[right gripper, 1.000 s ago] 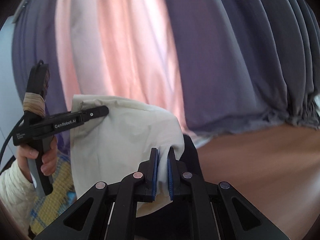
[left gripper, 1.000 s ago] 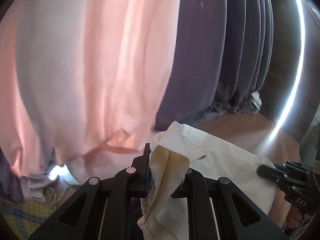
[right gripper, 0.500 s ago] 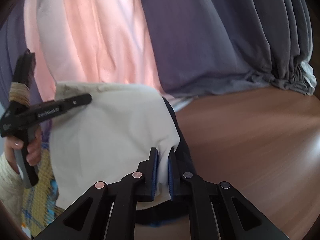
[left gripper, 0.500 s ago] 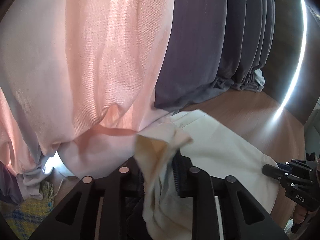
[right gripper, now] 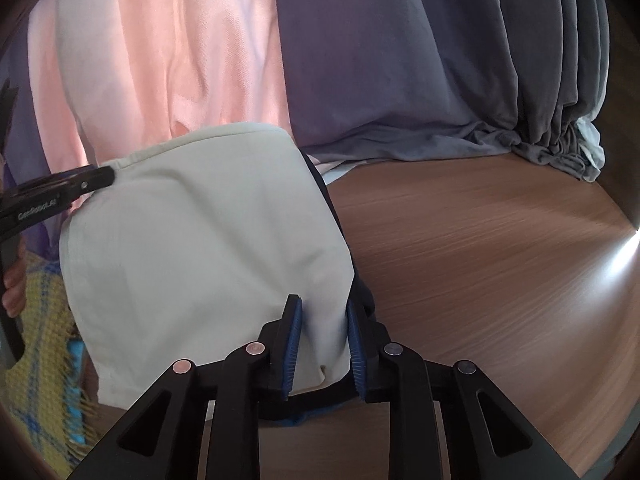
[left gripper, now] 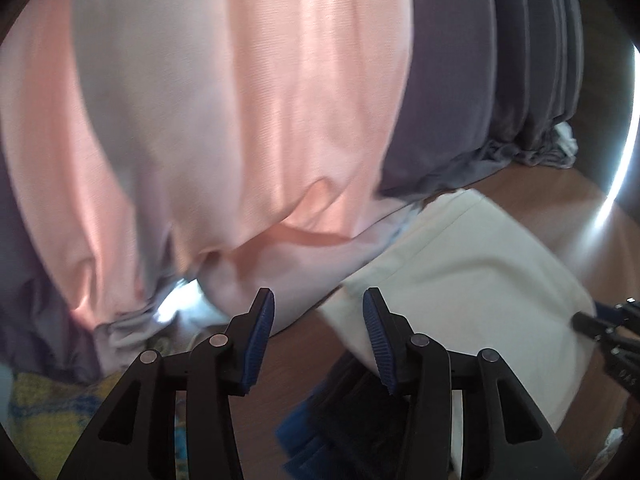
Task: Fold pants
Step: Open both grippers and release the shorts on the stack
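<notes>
Both claws had let go since the earlier frame: left claw (left gripper: 318, 334) wide beside pants (left gripper: 472, 280); right claw (right gripper: 322, 342) parted, cream fold between, on table (right gripper: 480, 264).

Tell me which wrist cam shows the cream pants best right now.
Right wrist: the cream pants fill its centre, with one corner between the open right gripper fingers. Left wrist catches only a blurred part, beside the open left gripper.
</notes>
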